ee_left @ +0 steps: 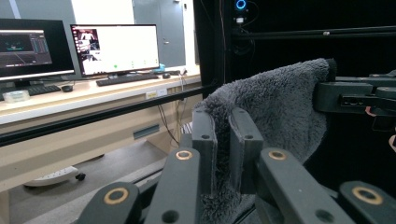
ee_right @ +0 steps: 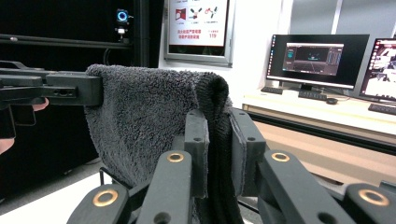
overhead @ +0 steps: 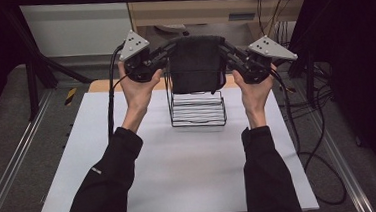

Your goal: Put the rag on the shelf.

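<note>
Towel: dark grey fleecy towel [overhead: 196, 64], stretched between my two grippers and hanging in the air above the far half of the table, over the wire rack.
Left gripper: my left gripper [overhead: 164, 51] pinches the towel's left top corner; in the left gripper view my jaws are pressed on a fold of the pile [ee_left: 261, 116].
Right gripper: my right gripper [overhead: 226, 48] pinches the right top corner; in the right gripper view the dark edge of the towel [ee_right: 154, 116] runs down between my two pads.
Rack: black wire rack [overhead: 198, 116] on the white table [overhead: 180, 171], near the far edge, with white flat pieces stacked inside; the towel's lower hem covers its top, so I cannot tell whether cloth and wire touch.
Writing: a wall poster [ee_right: 198, 25] far behind, in the right gripper view, carries red symbols and small print; only the figure 119 reads clearly.
Screens: monitors [ee_left: 116, 49] on the far desk show windows, their text too small to read; a keyboard [ee_left: 123, 79] lies in front of them.
Hard to see: the towel's lower part is cut off in both gripper views, and its back face is hidden from above.
Hands: my bare hands [overhead: 137, 89] grip the gripper handles, black sleeves [overhead: 106, 187] near the bottom edge.
</note>
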Demonstrator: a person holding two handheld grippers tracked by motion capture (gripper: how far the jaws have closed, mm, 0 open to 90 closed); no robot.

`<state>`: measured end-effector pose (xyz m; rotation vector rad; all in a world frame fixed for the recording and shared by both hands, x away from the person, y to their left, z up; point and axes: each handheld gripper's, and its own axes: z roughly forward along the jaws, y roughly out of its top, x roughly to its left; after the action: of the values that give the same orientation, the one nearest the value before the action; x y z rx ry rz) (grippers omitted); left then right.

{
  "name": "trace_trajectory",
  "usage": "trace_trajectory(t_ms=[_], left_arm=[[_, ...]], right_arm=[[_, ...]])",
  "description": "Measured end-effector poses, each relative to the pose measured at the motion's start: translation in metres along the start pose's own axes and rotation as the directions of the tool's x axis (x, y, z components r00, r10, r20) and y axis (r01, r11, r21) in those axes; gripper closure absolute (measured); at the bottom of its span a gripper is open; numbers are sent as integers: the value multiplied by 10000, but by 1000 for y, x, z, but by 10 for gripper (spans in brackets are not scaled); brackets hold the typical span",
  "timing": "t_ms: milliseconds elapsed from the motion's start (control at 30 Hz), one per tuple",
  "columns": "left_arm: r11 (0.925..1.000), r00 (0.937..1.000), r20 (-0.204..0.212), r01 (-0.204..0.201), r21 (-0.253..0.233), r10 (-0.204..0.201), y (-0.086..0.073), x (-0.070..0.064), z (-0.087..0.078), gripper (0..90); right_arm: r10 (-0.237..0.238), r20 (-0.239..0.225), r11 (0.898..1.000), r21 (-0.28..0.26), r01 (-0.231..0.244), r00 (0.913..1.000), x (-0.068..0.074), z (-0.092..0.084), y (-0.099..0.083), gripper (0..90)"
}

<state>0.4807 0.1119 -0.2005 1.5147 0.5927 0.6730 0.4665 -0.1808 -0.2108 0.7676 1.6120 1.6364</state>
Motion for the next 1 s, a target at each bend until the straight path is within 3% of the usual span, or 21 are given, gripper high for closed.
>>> trace_trajectory(t_ms=[533,1000], left_arm=[[9993,9991,199,-368,63,367,-19,-11,-13,820],[9980,9987,475,-237,586,209,-36,-18,-21,811]], right_arm=[[-278,-153,9996,-108,276,9995,11,-18,-21,792],[-409,-452,9965,713,441,9981,13,-26,-35,763]])
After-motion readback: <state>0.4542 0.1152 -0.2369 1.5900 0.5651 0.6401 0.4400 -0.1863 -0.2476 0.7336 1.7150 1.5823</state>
